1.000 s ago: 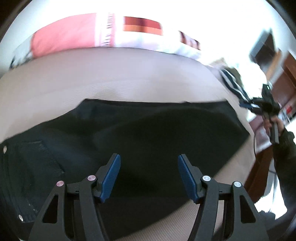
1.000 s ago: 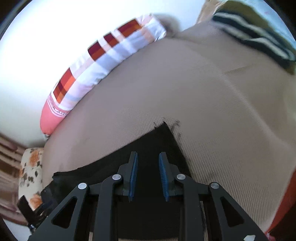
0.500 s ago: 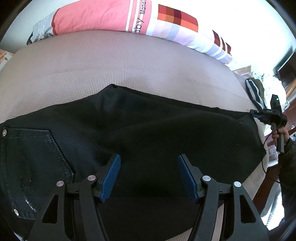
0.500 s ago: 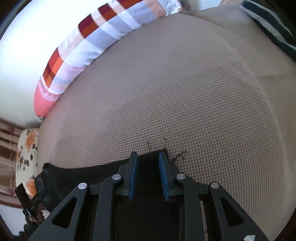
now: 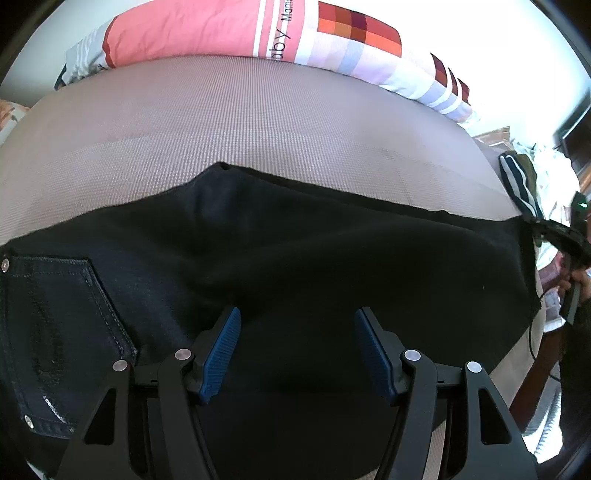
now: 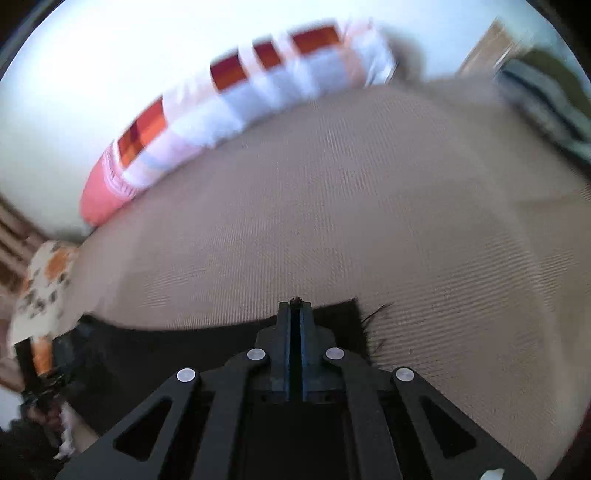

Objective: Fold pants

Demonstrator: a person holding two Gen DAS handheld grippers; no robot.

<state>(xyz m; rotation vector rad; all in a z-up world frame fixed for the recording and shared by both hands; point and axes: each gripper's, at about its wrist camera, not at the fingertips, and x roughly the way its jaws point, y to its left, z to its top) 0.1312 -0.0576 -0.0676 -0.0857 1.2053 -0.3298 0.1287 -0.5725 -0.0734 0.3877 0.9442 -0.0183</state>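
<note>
The left gripper (image 5: 297,350) hangs over the black denim pants (image 5: 295,258) with its blue ribbed pads (image 5: 221,350) spread apart and nothing between them. The pants lie flat on the beige woven bed cover (image 5: 258,122), long axis running across the left wrist view: the stitched, riveted back pocket (image 5: 55,317) at the left end, the leg hem at the right. There the right gripper (image 6: 295,308) has its jaws pressed together on the frayed hem corner, loose threads poking out above the tips. Beyond the pants lies bare cover, then a long pink, white and orange-checked pillow (image 5: 280,33) against the white wall; its printed lettering reads partly "Mam", the rest cut off. A dark striped cloth (image 5: 517,181) lies at the far right.
</note>
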